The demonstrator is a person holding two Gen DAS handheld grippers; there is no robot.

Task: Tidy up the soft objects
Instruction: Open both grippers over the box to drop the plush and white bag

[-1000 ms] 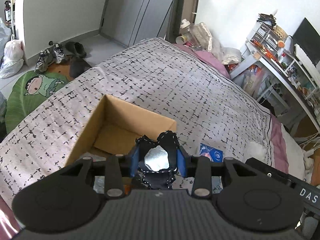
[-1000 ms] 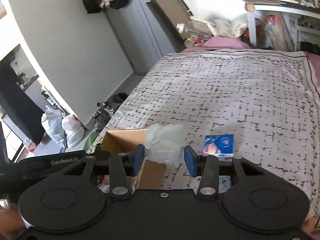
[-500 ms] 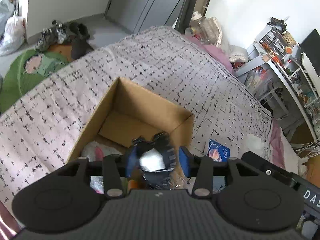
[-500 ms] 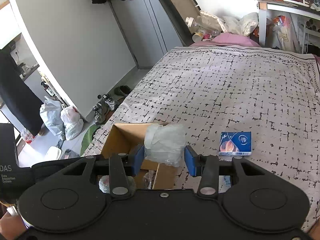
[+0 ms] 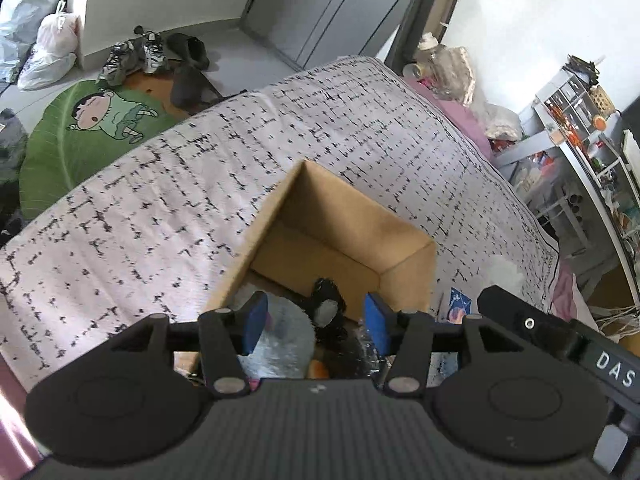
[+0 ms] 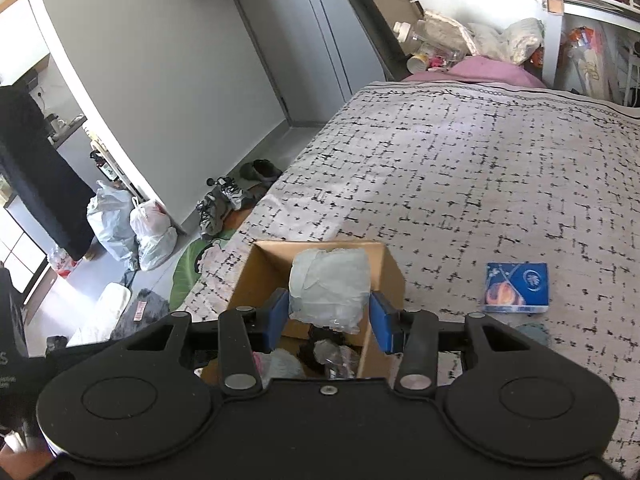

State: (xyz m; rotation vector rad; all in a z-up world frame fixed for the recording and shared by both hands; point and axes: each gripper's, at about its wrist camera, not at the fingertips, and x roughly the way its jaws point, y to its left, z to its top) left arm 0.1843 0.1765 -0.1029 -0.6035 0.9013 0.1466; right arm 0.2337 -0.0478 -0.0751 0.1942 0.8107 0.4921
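An open cardboard box [image 5: 408, 256] stands on the patterned bed cover; it also shows in the right wrist view [image 6: 390, 268]. My left gripper [image 5: 316, 322] is open above the box, and a black-and-grey soft toy [image 5: 328, 310] lies inside below it, beside a pale grey soft item [image 5: 280, 336]. My right gripper [image 6: 329, 316] is shut on a pale wrapped soft bundle [image 6: 329, 286] and holds it over the box. The black toy [image 6: 320, 346] shows under it in the box.
A blue tissue pack [image 6: 516, 288] lies on the bed right of the box and shows partly in the left wrist view [image 5: 460, 304]. A white fluffy item [image 5: 504, 272] lies near the bed's right edge. Shoes [image 5: 132, 54], a green mat [image 5: 92, 128] and bags are on the floor.
My left gripper moved over the box, opened and let go of the black toy, which now lies in the box. My right gripper carried the bundle over the box.
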